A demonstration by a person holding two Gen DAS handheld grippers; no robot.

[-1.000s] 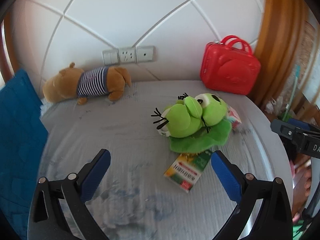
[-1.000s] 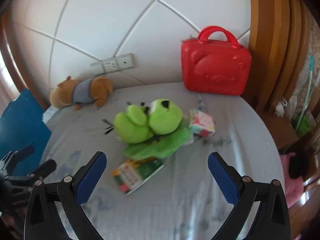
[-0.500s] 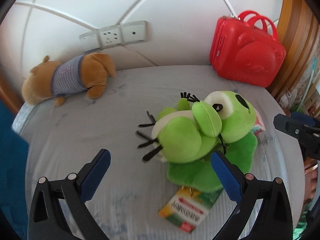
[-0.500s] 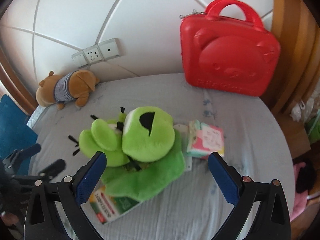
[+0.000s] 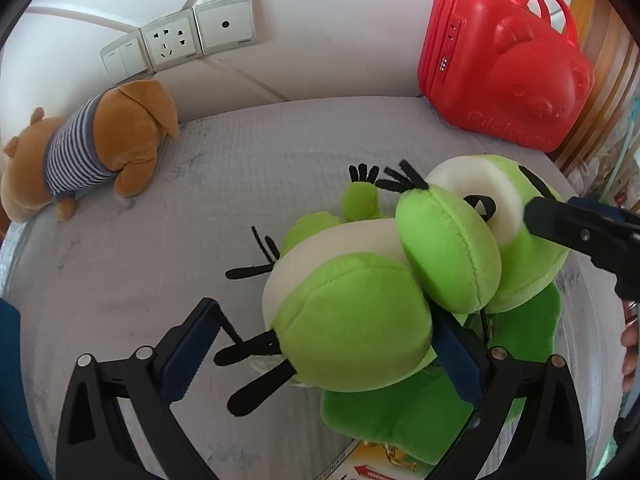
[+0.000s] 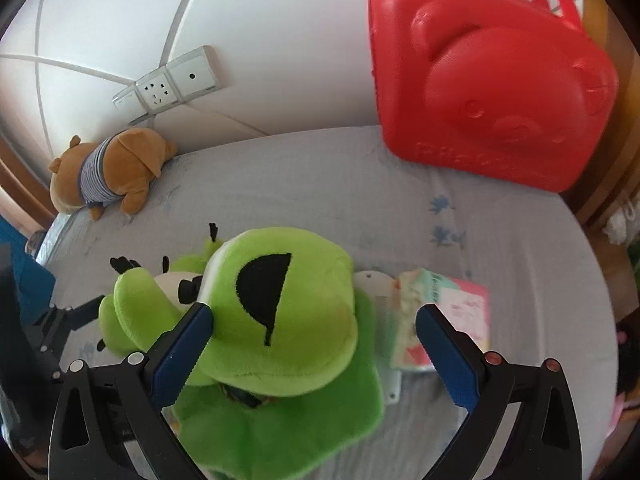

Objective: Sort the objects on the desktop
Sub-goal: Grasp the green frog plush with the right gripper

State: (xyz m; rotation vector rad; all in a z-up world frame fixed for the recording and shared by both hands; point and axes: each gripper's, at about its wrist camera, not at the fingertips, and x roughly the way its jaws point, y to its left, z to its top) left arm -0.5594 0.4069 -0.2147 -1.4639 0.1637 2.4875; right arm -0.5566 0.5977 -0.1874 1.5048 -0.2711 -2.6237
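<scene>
I see both my grippers wide open around the green frog plush (image 5: 352,320): left gripper (image 5: 324,356) at its eye, right gripper (image 6: 312,344) astride its head, holding nothing; red bear case (image 6: 492,92) at one o'clock.

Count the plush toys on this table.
2: a green frog plush at the centre between both open grippers, and a brown striped-shirt dog plush by the wall, far left. Others may be hidden underneath.

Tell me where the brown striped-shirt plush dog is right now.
The brown plush dog lies at the far left of the table in both wrist views, against the wall below the wall sockets, apart from the green frog plush.
</scene>
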